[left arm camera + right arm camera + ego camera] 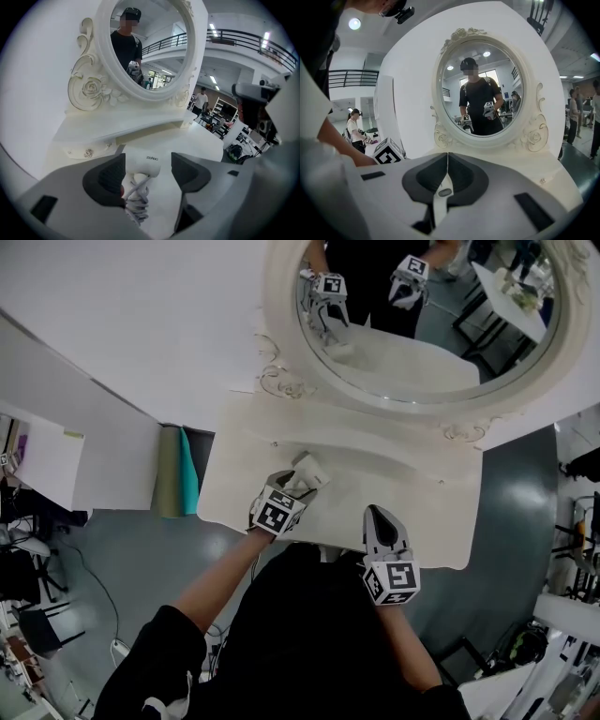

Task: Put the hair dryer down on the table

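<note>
The left gripper [292, 486] is over the left part of the white worktop [417, 491], with its jaws set wide apart. The hair dryer [139, 164] lies on the worktop between them. Only the left gripper view shows two details: the cord [136, 202] is wound round the handle, and there is a clear gap between the dryer body and the right-hand jaw. The dryer lies close against the left-hand jaw; contact cannot be confirmed. The head view alone shows both grippers at once. The left forearm [211, 582] is extended forward and angled to the right.

The right gripper [447, 157] is over the near edge of the worktop, close to the person's body, and points toward the oval mirror [431, 334]. Its jaws are pressed together with nothing between them. The right gripper view also shows the marker cube [388, 152] of the left gripper at its left.

Count: one hair dryer, two grippers, one mirror
</note>
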Available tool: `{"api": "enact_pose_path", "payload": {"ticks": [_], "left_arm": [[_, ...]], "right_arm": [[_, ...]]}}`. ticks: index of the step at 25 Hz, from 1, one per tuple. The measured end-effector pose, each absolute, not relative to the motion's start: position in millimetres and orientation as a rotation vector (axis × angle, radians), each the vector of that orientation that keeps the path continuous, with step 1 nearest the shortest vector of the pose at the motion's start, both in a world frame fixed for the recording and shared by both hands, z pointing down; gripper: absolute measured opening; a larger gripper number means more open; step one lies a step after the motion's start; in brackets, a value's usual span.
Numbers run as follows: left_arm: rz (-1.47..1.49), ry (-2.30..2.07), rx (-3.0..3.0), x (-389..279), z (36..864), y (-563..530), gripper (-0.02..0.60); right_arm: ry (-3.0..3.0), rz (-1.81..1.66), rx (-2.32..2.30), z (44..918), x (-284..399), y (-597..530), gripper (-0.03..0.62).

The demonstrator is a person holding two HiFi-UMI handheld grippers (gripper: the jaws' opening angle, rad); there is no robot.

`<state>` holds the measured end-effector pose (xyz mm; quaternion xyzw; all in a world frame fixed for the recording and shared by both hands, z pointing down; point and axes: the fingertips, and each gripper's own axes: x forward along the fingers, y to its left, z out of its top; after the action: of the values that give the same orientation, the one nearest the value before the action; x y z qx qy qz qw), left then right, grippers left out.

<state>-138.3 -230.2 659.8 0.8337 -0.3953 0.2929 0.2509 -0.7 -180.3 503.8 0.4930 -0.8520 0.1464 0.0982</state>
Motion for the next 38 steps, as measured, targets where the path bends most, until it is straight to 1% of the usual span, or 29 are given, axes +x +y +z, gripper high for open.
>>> {"api": "enact_pose_path", "payload": {"ticks": [7, 14, 20, 30, 38], "left_arm": [[0.713, -1.189, 2.262, -126, 634, -222, 0.310], [0.622, -1.285, 2.229, -103, 606, -200, 0.310], [0.427, -1.463, 2.223, -83, 552, -180, 0.308], [0.319, -1.667, 2.245, -47, 489, -129, 0.308], [0.173, -1.801, 2.332, -4, 436, -79, 0.308]], "right_arm": [[-2.547, 0.433, 1.445, 500, 15, -182, 0.018], [-2.569, 0.424, 1.455, 487, 46, -173, 0.018], [-2.577, 0.366, 1.474, 470, 81, -161, 0.020], [-2.690, 0.310, 1.458, 437, 119, -123, 0.018], [-2.746, 0.208, 1.473, 423, 151, -84, 0.019]]}}
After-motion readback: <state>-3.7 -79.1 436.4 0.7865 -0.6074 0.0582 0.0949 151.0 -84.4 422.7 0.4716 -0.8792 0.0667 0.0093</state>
